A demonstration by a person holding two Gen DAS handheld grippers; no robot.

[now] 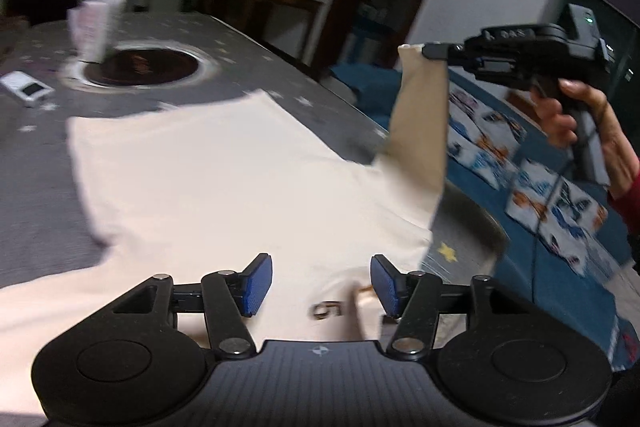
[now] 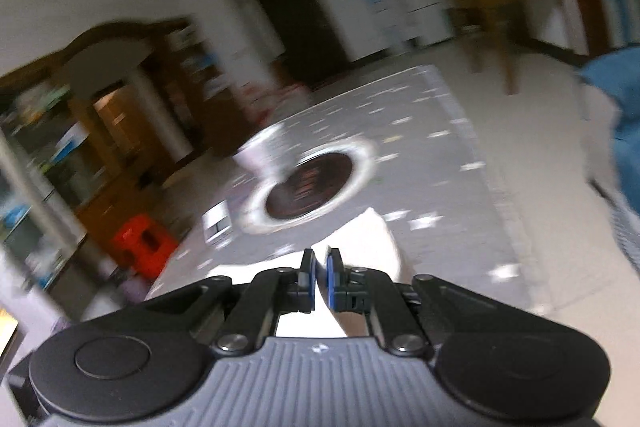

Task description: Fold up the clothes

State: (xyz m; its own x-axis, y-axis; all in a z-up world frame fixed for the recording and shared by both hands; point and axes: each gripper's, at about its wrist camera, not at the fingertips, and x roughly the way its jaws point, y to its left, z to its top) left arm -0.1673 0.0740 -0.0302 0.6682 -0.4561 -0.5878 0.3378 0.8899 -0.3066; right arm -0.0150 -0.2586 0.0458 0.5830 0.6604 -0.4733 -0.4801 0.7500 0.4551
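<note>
A cream T-shirt (image 1: 208, 171) lies spread on the grey star-print table (image 1: 36, 195). My left gripper (image 1: 322, 285) is open just above the shirt's near part, by a printed mark (image 1: 326, 309). My right gripper (image 1: 430, 51), seen in the left wrist view, is shut on the shirt's right sleeve (image 1: 422, 131) and holds it lifted above the table edge. In the right wrist view my right gripper (image 2: 319, 281) is shut with cream cloth (image 2: 360, 239) pinched between its pads.
A round dark inset (image 1: 140, 67) sits in the table's middle, with a white carton (image 1: 94, 27) and a small white device (image 1: 26, 89) near it. A blue patterned sofa (image 1: 540, 195) stands right of the table. A red stool (image 2: 142, 245) stands on the floor.
</note>
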